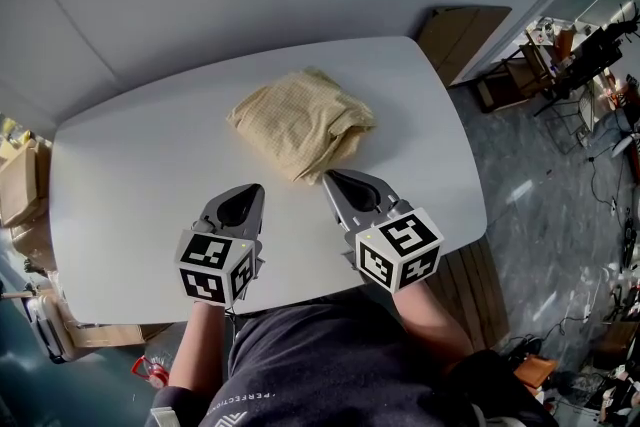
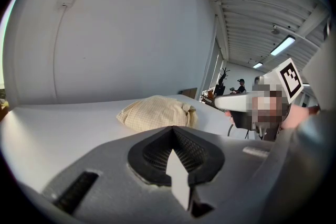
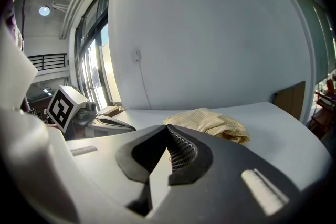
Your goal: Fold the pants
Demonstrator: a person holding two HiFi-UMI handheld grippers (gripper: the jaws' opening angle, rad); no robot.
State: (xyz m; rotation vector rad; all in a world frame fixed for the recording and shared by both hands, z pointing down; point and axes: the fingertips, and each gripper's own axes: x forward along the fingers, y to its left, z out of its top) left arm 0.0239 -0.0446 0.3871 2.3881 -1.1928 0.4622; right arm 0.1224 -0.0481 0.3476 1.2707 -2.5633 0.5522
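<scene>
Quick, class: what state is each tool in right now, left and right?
Left tool: closed, holding nothing.
Right tool: closed, holding nothing.

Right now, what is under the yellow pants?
The yellow pants lie bunched on the white table, which shows all around them. Anything else beneath them is hidden by the cloth.

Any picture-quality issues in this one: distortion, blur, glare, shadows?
Head view: fisheye curves the table edges; light soft and even, pants sharp, only faint shadows. Left gripper view: strong barrel distortion, dark corners, a mosaic patch at right, the left gripper filling the lower half. Right gripper view: same distortion, bright windows at left, pants clear.
</scene>
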